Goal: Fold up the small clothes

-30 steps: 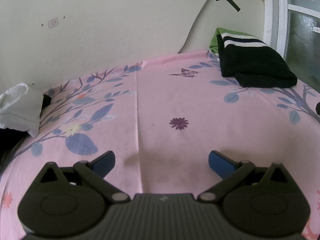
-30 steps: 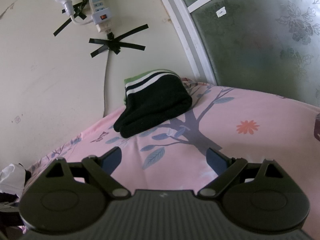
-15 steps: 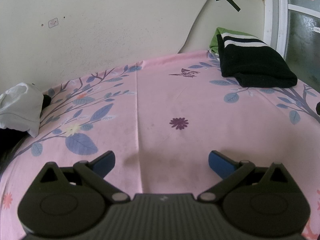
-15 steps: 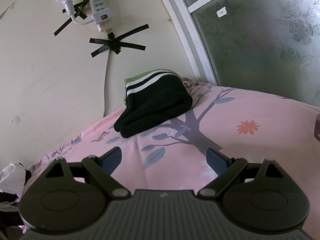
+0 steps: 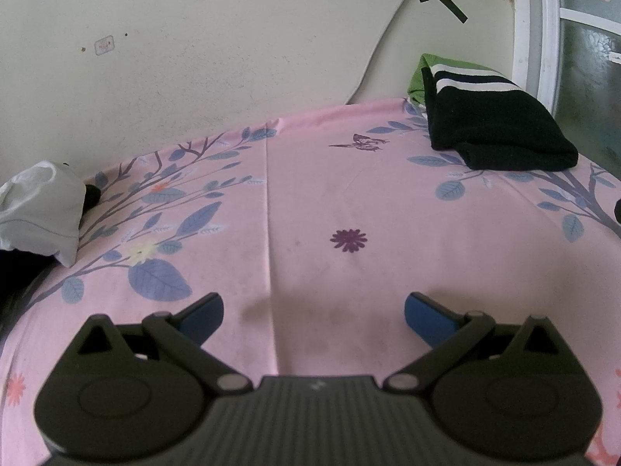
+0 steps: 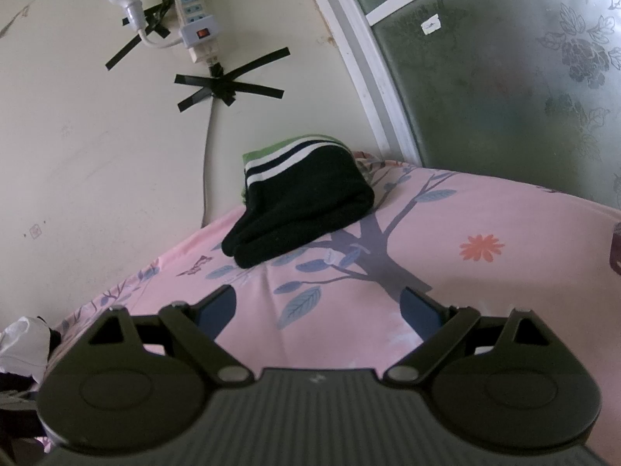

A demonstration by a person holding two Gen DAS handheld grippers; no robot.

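Observation:
A folded black garment with white stripes (image 5: 493, 128) lies on a green one at the far right corner of the pink floral sheet (image 5: 310, 202); it also shows in the right wrist view (image 6: 302, 206). A crumpled white garment (image 5: 39, 209) lies at the left edge, with dark cloth under it, and shows in the right wrist view (image 6: 23, 341). My left gripper (image 5: 313, 312) is open and empty, low over the sheet's middle. My right gripper (image 6: 318, 308) is open and empty, short of the black garment.
A cream wall (image 5: 233, 39) runs behind the surface, with a taped cable and a power strip with a bulb (image 6: 194, 27). A frosted glass door with a white frame (image 6: 504, 77) stands on the right. A dark object (image 6: 615, 248) sits at the far right edge.

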